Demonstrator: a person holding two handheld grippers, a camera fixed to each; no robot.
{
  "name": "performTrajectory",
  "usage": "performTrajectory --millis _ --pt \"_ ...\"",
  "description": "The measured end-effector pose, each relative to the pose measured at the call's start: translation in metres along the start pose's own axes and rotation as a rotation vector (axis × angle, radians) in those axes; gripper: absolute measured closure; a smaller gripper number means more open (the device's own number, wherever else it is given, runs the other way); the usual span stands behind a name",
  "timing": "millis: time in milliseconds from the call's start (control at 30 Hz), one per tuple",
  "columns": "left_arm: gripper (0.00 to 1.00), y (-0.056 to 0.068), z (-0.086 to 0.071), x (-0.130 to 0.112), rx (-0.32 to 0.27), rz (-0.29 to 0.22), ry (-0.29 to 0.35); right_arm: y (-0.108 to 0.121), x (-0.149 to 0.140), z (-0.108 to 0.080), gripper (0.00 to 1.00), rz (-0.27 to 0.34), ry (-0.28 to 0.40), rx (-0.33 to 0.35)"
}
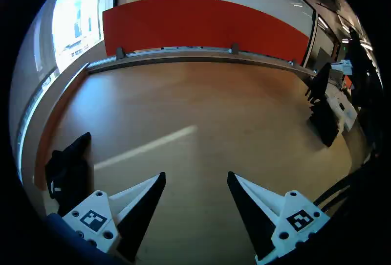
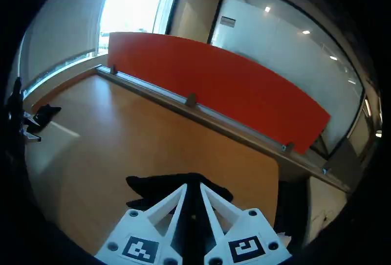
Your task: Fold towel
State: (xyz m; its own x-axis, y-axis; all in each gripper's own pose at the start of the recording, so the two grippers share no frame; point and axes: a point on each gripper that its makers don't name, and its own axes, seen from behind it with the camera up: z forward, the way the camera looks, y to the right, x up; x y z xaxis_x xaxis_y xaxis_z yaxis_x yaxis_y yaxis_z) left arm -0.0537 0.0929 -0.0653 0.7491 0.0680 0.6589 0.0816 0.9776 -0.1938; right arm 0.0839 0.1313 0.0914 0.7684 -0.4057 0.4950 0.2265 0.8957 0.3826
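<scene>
Our right tongs (image 2: 193, 187) are pinched together on the dark towel (image 2: 146, 187), which lies bunched on the wooden surface (image 2: 122, 133), its length running crosswise under the tips. Our left tongs (image 1: 195, 179) stand wide apart, empty, well away; the towel lies off to their right, so we judge the right hand nearer.

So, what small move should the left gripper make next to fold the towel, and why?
Probably shift the left gripper sideways to the black cloth beside its left finger and take its edge. Its fingers are open over bare table, holding nothing, while the right gripper seems shut on the black towel.
</scene>
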Motion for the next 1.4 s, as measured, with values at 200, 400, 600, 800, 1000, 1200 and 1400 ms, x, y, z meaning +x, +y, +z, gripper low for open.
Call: performTrajectory --millis 200,400,600,800,1000,1200,1400 --pt "0.07 0.005 0.001 -0.001 -0.001 0.000 -0.006 0.016 -0.019 -0.003 0.97 0.009 -0.028 -0.010" --pt "0.07 0.011 0.002 0.000 -0.005 0.005 -0.010 0.023 -0.034 -0.007 0.97 0.035 -0.041 -0.018" --pt "0.07 0.015 0.003 0.002 -0.008 0.009 -0.010 0.025 -0.051 -0.017 0.97 0.051 -0.053 -0.024" --pt "0.07 0.018 0.004 0.003 -0.014 0.012 -0.010 0.026 -0.072 -0.028 0.97 0.058 -0.077 -0.037" --pt "0.07 0.020 0.004 0.003 -0.018 0.019 -0.011 0.022 -0.093 -0.040 0.97 0.067 -0.098 -0.049" --pt "0.07 0.020 0.004 0.003 -0.022 0.022 -0.010 0.017 -0.110 -0.049 0.97 0.071 -0.115 -0.063" --pt "0.07 0.019 0.003 0.004 -0.026 0.028 -0.007 0.015 -0.129 -0.056 0.97 0.068 -0.141 -0.084"
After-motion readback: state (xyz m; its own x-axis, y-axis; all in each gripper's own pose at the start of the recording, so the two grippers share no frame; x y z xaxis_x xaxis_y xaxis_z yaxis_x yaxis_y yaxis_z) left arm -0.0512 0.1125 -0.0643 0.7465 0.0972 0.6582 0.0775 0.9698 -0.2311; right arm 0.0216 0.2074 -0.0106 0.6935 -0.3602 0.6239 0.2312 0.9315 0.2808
